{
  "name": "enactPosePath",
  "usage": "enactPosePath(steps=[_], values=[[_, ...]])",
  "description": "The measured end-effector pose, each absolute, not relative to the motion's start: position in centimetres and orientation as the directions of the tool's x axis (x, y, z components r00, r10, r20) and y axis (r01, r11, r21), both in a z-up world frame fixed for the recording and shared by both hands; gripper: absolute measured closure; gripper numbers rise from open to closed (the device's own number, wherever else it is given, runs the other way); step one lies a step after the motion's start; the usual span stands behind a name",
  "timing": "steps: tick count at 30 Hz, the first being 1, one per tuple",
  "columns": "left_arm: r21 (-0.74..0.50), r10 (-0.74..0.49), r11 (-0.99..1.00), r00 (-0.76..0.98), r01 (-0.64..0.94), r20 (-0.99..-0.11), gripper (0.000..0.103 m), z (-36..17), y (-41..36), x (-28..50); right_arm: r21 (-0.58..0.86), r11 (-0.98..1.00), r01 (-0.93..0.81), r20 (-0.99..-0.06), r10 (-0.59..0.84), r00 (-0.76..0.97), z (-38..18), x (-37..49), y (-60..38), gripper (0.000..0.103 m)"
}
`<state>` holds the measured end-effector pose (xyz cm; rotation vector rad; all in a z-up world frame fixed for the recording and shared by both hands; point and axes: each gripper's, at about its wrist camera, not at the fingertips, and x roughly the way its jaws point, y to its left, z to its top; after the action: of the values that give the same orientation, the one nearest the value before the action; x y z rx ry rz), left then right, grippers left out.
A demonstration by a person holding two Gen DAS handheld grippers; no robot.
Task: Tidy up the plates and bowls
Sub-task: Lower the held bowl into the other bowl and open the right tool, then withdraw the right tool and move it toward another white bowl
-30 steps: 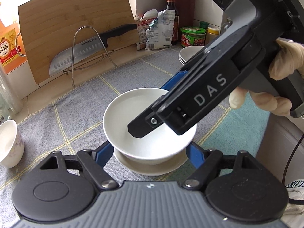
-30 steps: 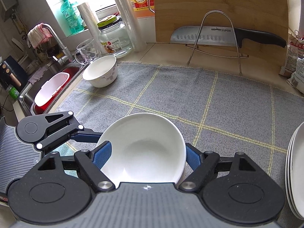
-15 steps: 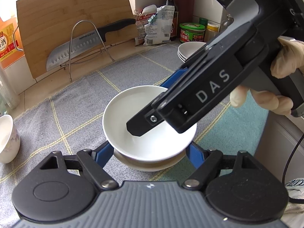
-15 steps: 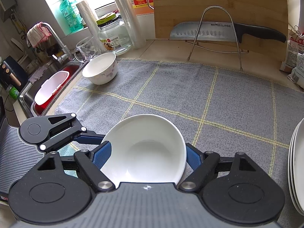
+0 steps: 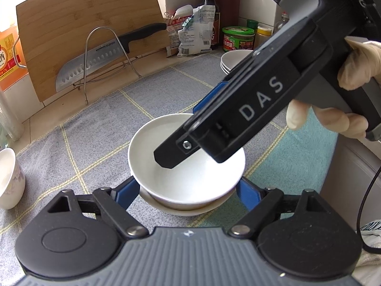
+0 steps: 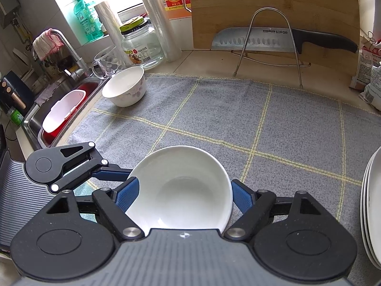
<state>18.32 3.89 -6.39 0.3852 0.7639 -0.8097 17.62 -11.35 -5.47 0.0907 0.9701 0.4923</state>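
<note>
**Bowls nesting between two opening hand-held grippers**

Plates are sitting in one stack of about three on the desk mat. Three bowls are showing: a patterned one lying empty, a white bowl resting inside another. Left hand-held gripper and right hand-held gripper are both spreading around that pair.

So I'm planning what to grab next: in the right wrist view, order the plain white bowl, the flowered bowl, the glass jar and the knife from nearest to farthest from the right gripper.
1. Plain white bowl, between the right gripper's opening jaws.
2. Flowered bowl, far left on the cloth.
3. Glass jar, behind that bowl, and knife, back right on the rack: too close to call.
</note>
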Motion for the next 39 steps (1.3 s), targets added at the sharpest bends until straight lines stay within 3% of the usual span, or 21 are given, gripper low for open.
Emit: enactPosePath(steps=[9, 11, 18, 30, 39], values=[[0.037, -0.510, 0.640, 0.461, 0.767, -0.726, 0.009, -6.0, 4.3, 18.0, 0.283, 0.886, -0.368, -0.755, 0.442, 0.484, -5.1, 17.5, -11.3, 0.008], [0.045, -0.513, 0.637, 0.466, 0.770, -0.721, 0.008, -5.9, 4.4, 17.8, 0.276, 0.890, -0.362, -0.753, 0.434, 0.494, -5.1, 17.4, -11.3, 0.000], [0.034, -0.524, 0.645, 0.474, 0.763, -0.707, 0.008, -5.5, 5.4, 17.7, 0.259, 0.900, -0.350, -0.739, 0.418, 0.528, -4.9, 17.0, -11.2, 0.000], [-0.029, -0.661, 0.558, 0.423, 0.829, -0.619, 0.008, -4.4, 6.6, 17.6, 0.141, 0.969, -0.201, -0.720, 0.239, 0.651, -4.0, 14.1, -9.5, 0.000], [-0.039, -0.635, 0.580, 0.422, 0.813, -0.647, 0.008, -5.1, 6.1, 18.1, 0.076, 0.990, -0.116, -0.708, 0.135, 0.693, -4.0, 12.0, -10.9, 0.000]])
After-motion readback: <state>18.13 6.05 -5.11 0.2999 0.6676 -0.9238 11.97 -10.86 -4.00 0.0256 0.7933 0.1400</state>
